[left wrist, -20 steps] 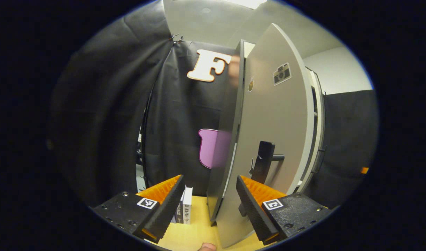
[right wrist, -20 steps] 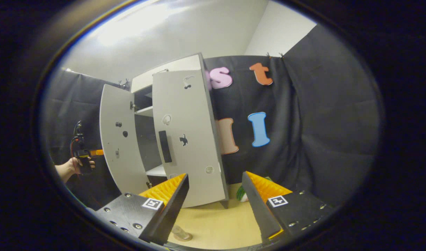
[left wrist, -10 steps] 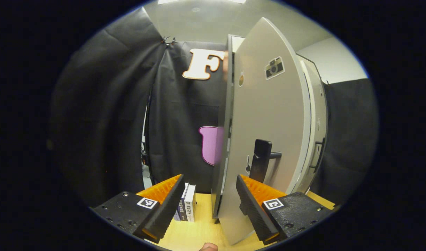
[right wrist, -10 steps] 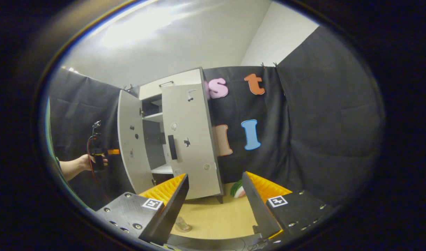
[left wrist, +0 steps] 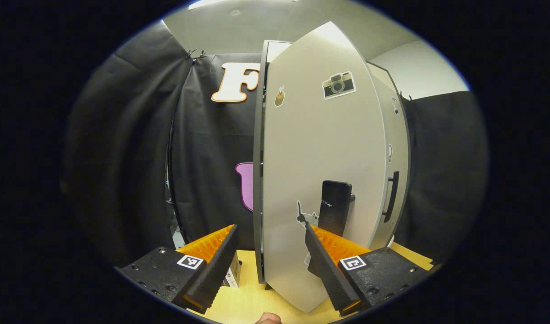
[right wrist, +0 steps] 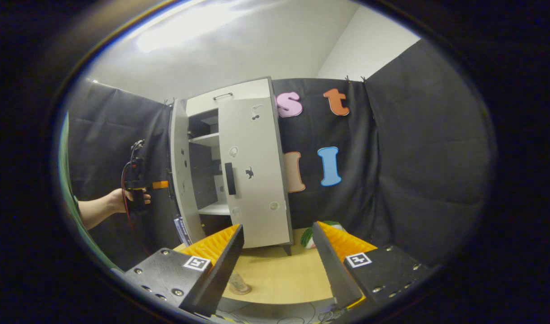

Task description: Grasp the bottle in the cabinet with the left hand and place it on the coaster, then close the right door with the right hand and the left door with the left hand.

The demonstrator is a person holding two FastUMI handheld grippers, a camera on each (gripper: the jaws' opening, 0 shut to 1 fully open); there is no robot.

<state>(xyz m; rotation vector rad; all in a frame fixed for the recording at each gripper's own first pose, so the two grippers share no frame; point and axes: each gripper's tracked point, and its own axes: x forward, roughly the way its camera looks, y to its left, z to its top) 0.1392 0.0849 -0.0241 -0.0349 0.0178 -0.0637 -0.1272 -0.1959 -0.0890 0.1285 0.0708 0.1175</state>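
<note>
Nearest, the left gripper (left wrist: pixel 270 263) is hanging with its ribbed orange fingers spread and empty, each black block bearing a square black-and-white marker, before the grey left cabinet door (left wrist: pixel 319 157), which is carrying a camera sticker and a black bar handle (left wrist: pixel 334 211). Likewise the right gripper (right wrist: pixel 277 265) is gaping empty above the pale wooden table (right wrist: pixel 279 279), where a clear bottle (right wrist: pixel 238 284) is standing on a coaster. Farther off, the grey right door (right wrist: pixel 254 171) is standing ajar.

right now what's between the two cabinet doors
In the right gripper view, the grey left door and grey right door bracket an open gap showing white shelves.
</note>
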